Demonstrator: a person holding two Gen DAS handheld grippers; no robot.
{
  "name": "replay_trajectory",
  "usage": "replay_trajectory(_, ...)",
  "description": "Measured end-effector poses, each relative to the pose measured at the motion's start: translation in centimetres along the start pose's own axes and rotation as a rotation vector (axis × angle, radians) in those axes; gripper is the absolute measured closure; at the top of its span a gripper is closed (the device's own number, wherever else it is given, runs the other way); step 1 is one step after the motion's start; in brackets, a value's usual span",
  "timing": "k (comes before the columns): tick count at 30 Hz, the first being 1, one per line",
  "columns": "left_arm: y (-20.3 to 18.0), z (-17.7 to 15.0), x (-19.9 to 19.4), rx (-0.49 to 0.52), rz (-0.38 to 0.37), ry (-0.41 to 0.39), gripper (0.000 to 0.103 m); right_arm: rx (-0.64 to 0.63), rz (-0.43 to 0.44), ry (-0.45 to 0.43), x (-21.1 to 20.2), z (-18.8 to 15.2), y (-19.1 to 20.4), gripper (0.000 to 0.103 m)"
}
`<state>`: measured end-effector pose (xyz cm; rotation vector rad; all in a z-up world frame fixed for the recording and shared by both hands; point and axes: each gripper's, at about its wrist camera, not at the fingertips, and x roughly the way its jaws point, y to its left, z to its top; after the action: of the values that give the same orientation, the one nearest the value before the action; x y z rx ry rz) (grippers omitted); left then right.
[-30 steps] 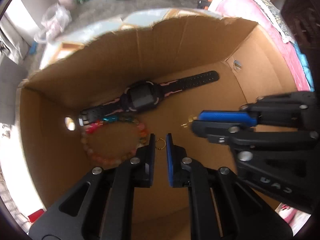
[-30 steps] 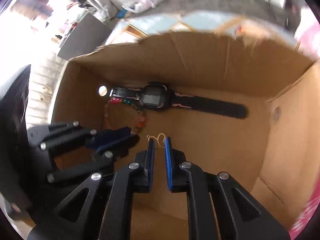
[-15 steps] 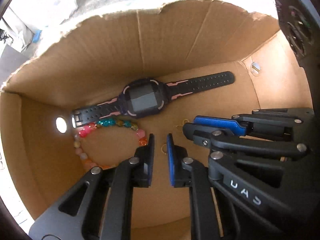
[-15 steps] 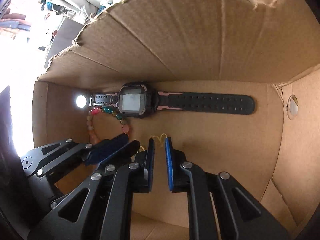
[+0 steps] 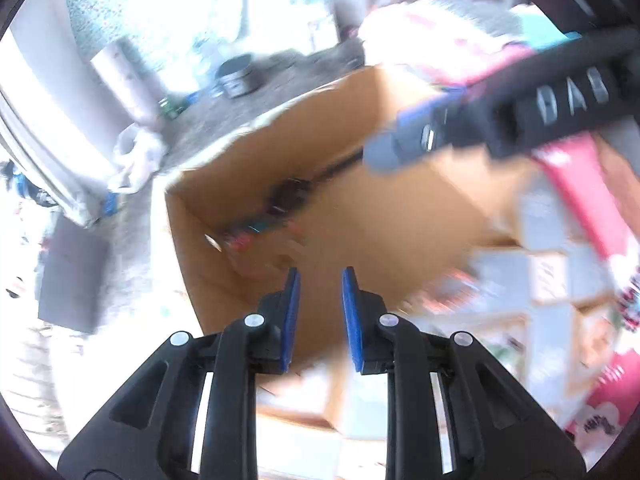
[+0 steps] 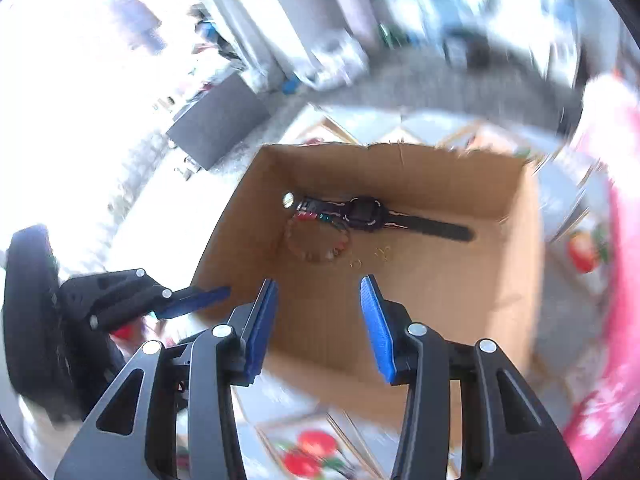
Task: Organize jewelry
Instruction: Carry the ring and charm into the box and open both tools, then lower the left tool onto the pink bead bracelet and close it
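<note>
Cardboard box (image 6: 440, 300) with watch (image 6: 366, 214), bead bracelet (image 6: 316, 240), two small gold earrings (image 6: 370, 258); both hand-held grippers empty, jaws apart.

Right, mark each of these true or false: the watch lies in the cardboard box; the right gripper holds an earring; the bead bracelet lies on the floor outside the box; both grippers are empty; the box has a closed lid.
1. The watch lies in the cardboard box. True.
2. The right gripper holds an earring. False: its jaws have just been opening and nothing is between them; two small gold earrings lie on the box floor.
3. The bead bracelet lies on the floor outside the box. False: it lies inside, beside the watch.
4. Both grippers are empty. True: the left gripper also has an empty gap, its jaws having just opened.
5. The box has a closed lid. False: its top is open.
</note>
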<state>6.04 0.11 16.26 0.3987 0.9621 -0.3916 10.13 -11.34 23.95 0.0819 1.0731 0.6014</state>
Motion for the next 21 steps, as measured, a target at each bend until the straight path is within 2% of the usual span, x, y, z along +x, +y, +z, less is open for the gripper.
replay_trajectory(2, -2.0, -3.0, -0.8, 0.000, -0.047, -0.049, 0.082, -0.051, -0.036, -0.080, -2.7, -3.0, 0.7, 0.060)
replay_trajectory(4, -3.3, -5.3, -0.4, -0.036, -0.095, -0.062, 0.082, -0.076, -0.092, -0.142, -3.9, -6.1, 1.2, 0.060)
replay_trajectory(6, -4.9, -7.7, 0.6, -0.087, -0.176, -0.081, 0.083, -0.082, -0.130, -0.170, -3.5, -9.2, 1.2, 0.060)
replay_trajectory(8, -5.6, -9.3, 1.9, -0.124, -0.223, -0.106, 0.083, -0.060, -0.167, -0.155, -1.8, -11.4, 0.3, 0.060)
replay_trajectory(10, -6.2, -9.6, 3.0, -0.151, -0.246, -0.115, 0.083, -0.009, -0.239, -0.120, 0.7, -13.1, -1.0, 0.060)
replay_trajectory(12, -6.7, -8.3, 5.1, -0.165, -0.247, -0.099, 0.083, 0.036, -0.310, -0.101, 2.7, -14.8, -2.1, 0.060)
replay_trajectory(16, -6.5, -7.2, 7.3, -0.250, -0.287, -0.090, 0.083, 0.119, -0.284, -0.065, 6.7, -16.8, -4.2, 0.060)
replay_trajectory(18, -6.5, -6.8, 7.8, -0.288, -0.312, -0.089, 0.083, 0.150, -0.302, -0.085, 6.7, -17.6, -4.8, 0.060)
replay_trajectory(21, -7.4, -6.1, 8.7, -0.270, -0.287, -0.100, 0.083, 0.183, -0.284, -0.127, 5.9, -18.3, -6.1, 0.060)
